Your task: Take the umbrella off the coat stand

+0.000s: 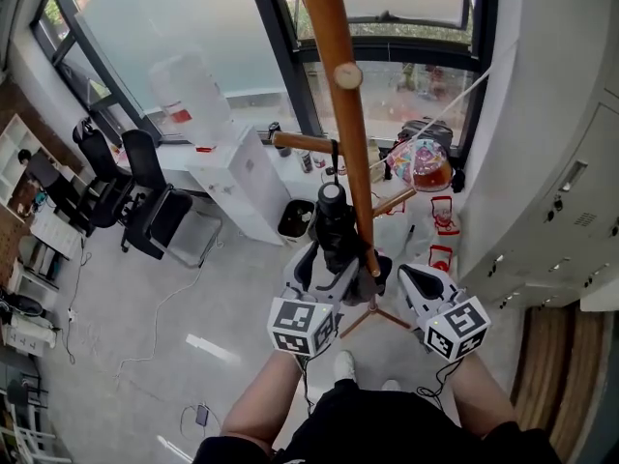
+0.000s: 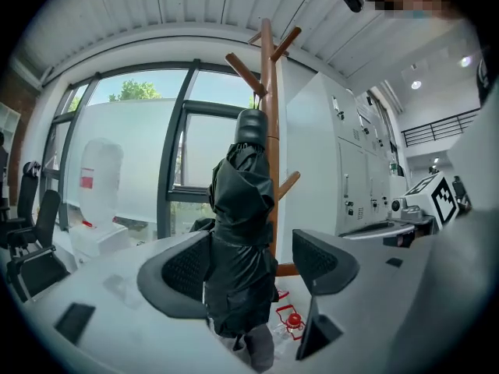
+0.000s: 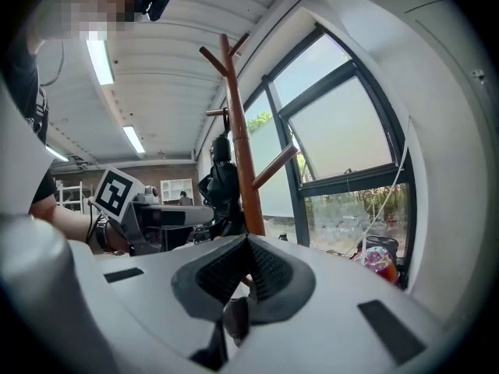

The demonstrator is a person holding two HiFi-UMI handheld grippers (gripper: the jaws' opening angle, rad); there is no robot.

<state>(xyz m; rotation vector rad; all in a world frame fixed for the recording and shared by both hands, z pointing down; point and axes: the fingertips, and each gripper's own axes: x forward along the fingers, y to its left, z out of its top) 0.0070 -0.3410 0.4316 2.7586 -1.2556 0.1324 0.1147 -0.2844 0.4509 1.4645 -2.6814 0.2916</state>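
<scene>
A folded black umbrella (image 1: pixel 334 225) hangs by its strap from a low peg of the wooden coat stand (image 1: pixel 338 75). My left gripper (image 1: pixel 340 261) is open around the umbrella's body. In the left gripper view the umbrella (image 2: pixel 242 209) stands upright between the two pads, close against the left pad and clear of the right one, with the stand's pole (image 2: pixel 269 92) just behind it. My right gripper (image 1: pixel 418 278) is right of the pole, shut and empty. In the right gripper view its pads (image 3: pixel 248 265) meet, with the stand (image 3: pixel 234 131) and umbrella (image 3: pixel 222 185) ahead to the left.
Grey lockers (image 1: pixel 571 191) line the right side. A white cabinet (image 1: pixel 242 177) and black office chairs (image 1: pixel 145 191) stand to the left by the window. A colourful bag (image 1: pixel 423 162), red items (image 1: pixel 443 216) and a bin (image 1: pixel 295 218) lie around the stand's base.
</scene>
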